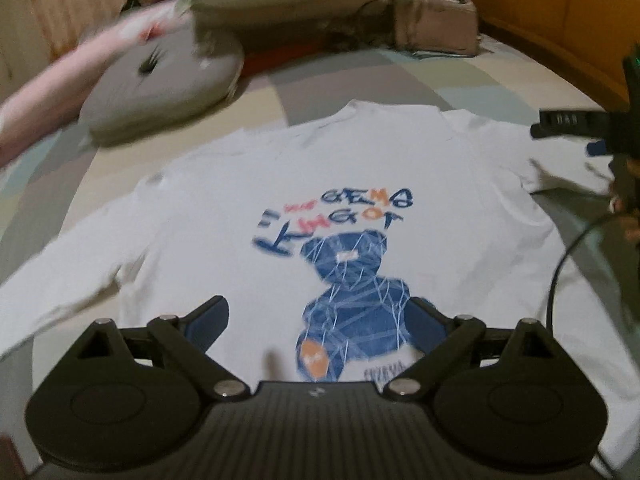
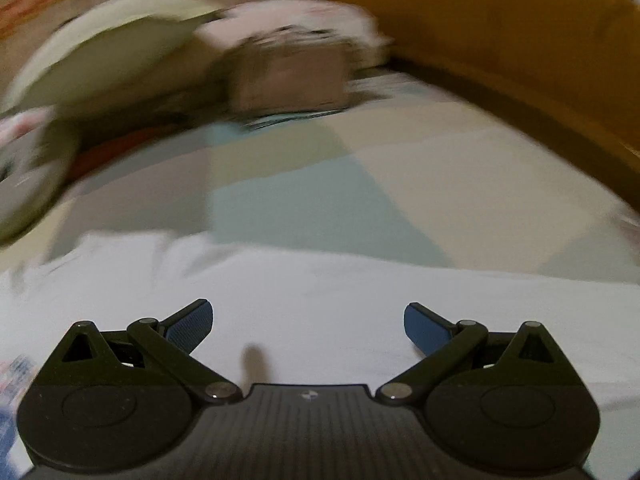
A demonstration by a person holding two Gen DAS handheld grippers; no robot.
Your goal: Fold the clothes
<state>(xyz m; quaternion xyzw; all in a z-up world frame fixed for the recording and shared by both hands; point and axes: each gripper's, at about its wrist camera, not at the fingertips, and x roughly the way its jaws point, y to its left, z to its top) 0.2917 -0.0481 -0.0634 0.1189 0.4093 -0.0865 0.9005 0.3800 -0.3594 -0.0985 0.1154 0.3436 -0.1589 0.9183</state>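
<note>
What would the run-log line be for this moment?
stage: pre-fold | white shirt: flat on bed, print up | left gripper: open | right gripper: open, above shirt

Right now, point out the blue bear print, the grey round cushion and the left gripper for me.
blue bear print [image 1: 352, 280]: left wrist view, on the bear's chest.
grey round cushion [image 1: 168, 80]: left wrist view, on its top face.
left gripper [image 1: 320, 326]: left wrist view, midway between its open fingertips.

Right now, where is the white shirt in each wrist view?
Left wrist: the white shirt fills the centre, spread flat, blue bear print facing up, beneath the open left hand-held gripper.
Right wrist: plain white cloth across the lower half, under the open right hand-held gripper; print only at the left edge.
Shared landmark: the brown box behind.
</note>
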